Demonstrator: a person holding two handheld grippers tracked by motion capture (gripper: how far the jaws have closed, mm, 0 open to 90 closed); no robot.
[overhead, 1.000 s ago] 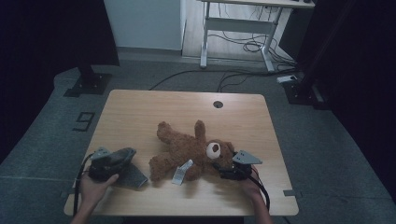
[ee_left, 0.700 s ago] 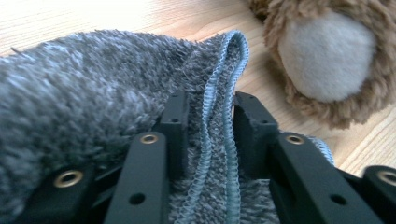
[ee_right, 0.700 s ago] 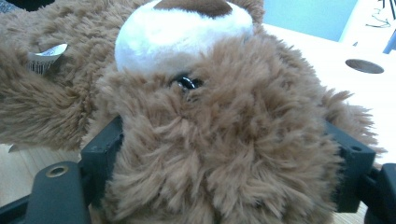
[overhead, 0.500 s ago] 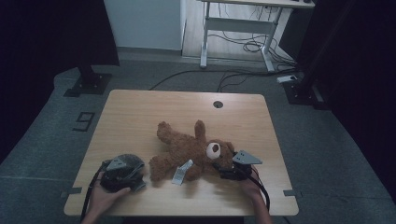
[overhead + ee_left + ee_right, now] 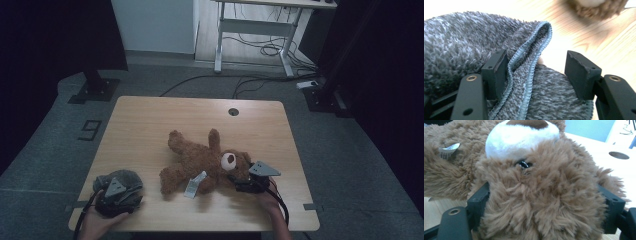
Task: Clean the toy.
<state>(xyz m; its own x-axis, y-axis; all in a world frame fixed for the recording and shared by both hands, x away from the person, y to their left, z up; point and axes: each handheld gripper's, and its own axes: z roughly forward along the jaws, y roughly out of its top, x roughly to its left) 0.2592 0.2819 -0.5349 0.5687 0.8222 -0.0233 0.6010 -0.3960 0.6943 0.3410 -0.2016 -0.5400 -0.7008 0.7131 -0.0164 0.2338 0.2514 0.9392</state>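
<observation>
A brown teddy bear (image 5: pixel 197 159) lies on its back in the middle of the wooden table (image 5: pixel 150 125), head toward the right. My right gripper (image 5: pixel 241 181) has its jaws wide apart on either side of the bear's head (image 5: pixel 536 195), and fur presses against both. A white tag (image 5: pixel 194 184) sticks out by the bear's leg. At the near left corner lies a bunched grey towel (image 5: pixel 126 177) with a blue hem. My left gripper (image 5: pixel 117 196) sits on it. In the left gripper view its jaws (image 5: pixel 536 65) stand open over a fold of the towel (image 5: pixel 461 37).
A round cable hole (image 5: pixel 233 111) sits near the table's far edge. Behind the table stand a desk frame with cables (image 5: pixel 250 30) and a dark stand base (image 5: pixel 92 90) on the floor. Both hands are at the near edge.
My left gripper has drawn back toward the near left corner, and the towel is now bunched under it instead of spread out. The right gripper and bear have stayed still.
</observation>
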